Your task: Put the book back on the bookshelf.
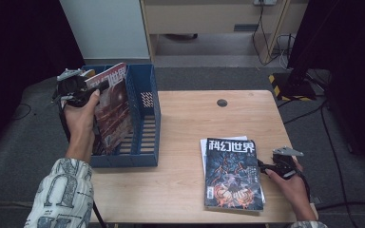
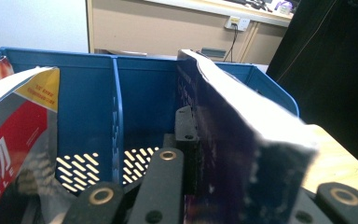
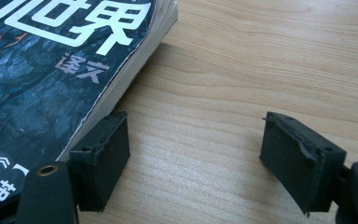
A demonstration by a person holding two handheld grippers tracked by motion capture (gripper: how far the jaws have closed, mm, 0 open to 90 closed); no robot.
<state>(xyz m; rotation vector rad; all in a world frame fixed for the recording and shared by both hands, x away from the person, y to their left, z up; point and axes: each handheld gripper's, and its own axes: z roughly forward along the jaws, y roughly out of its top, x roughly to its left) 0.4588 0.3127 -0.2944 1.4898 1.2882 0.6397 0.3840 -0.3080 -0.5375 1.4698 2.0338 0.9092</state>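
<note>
Seen from the high view: filing of magazines into the blue file rack (image 1: 145, 118) at nine o'clock on the wooden table (image 1: 185, 180) judged partly done, with one red-covered magazine (image 1: 111, 107) gripped over a middle slot, leaning, not yet let go, and another copy (image 1: 86, 73) glimpsed behind the gripper, apparently filed. Left to do, by that reading: release of this copy, then the dark-covered magazine (image 1: 233, 173) lying flat at four o'clock on the table atop a white sheet or second copy. Left gripper (image 1: 91, 94) raised on an upright forearm, hand wrapped round the body, jaws pinching the magazine near its top edge. Right gripper (image 1: 262, 167) held low at the table's three o'clock edge, just beside the dark magazine's right side, hand resting behind it. Through the left gripper view: jaws pressed together on the magazine's (image 2: 242, 154) edge, its pages rising toward twelve o'clock against the rack's blue back wall (image 2: 144, 88); another magazine (image 2: 14, 154), red and white, standing at nine o'clock in the neighbouring compartment. Through the right gripper view: jaws spread, nothing between them but bare wood (image 3: 261, 56); left pad (image 3: 103, 156) just beside, perhaps touching, the page edges of the dark magazine (image 3: 51, 70) at ten o'clock; grip not yet taken.
</note>
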